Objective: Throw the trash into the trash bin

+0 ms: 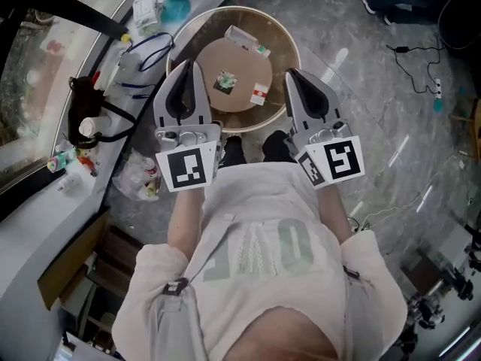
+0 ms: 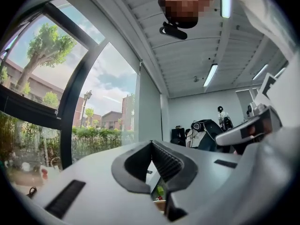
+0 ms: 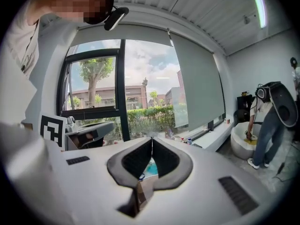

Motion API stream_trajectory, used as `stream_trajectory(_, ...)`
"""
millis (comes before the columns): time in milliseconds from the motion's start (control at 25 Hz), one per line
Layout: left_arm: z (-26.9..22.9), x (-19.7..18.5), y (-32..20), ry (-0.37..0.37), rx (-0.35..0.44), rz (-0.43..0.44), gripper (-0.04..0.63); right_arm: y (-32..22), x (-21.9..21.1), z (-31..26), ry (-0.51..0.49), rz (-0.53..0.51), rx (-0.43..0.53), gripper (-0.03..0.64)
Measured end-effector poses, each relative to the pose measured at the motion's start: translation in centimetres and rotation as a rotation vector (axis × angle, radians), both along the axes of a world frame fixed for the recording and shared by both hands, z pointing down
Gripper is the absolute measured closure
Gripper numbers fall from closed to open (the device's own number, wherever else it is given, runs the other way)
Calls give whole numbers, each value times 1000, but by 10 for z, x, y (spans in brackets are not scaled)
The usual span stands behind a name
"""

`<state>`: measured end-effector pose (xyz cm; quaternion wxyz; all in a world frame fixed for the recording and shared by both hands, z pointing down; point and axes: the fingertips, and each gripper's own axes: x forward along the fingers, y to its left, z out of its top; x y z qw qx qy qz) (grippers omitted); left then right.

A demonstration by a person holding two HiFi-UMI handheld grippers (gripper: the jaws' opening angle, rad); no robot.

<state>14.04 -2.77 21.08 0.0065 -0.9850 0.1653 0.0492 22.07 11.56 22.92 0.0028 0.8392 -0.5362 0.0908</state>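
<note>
In the head view I hold both grippers side by side over a round, cream-rimmed stand [image 1: 282, 37] with a brown round top [image 1: 239, 65]. On the brown top lie a small green-and-white packet [image 1: 225, 81] and a red-and-white wrapper [image 1: 260, 94]. A white-and-green carton [image 1: 246, 40] lies on the lower ring behind them. My left gripper [image 1: 192, 65] is shut with nothing in it, at the stand's left edge. My right gripper [image 1: 291, 74] is shut and empty at its right edge. Each gripper view shows jaws meeting at the tips [image 2: 151, 143] [image 3: 151, 138]. No trash bin shows clearly.
A curved window ledge [image 1: 45, 201] on the left carries bottles, cups and a black bag [image 1: 83, 104]. A crumpled plastic bag [image 1: 139, 179] lies on the floor below it. Cables [image 1: 417, 66] run over the grey floor at right. Another person [image 3: 267, 121] bends over a white tub.
</note>
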Motion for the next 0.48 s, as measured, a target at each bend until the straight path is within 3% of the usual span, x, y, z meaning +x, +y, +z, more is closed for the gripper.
stream_trajectory(160, 13, 20, -6, -32, -29, 28, 584, -8, 17, 5, -16, 15, -16, 601)
stream_trajectory(480, 18, 60, -1, -91, 13, 28, 584, -1, 63, 31, -106, 23, -4, 601)
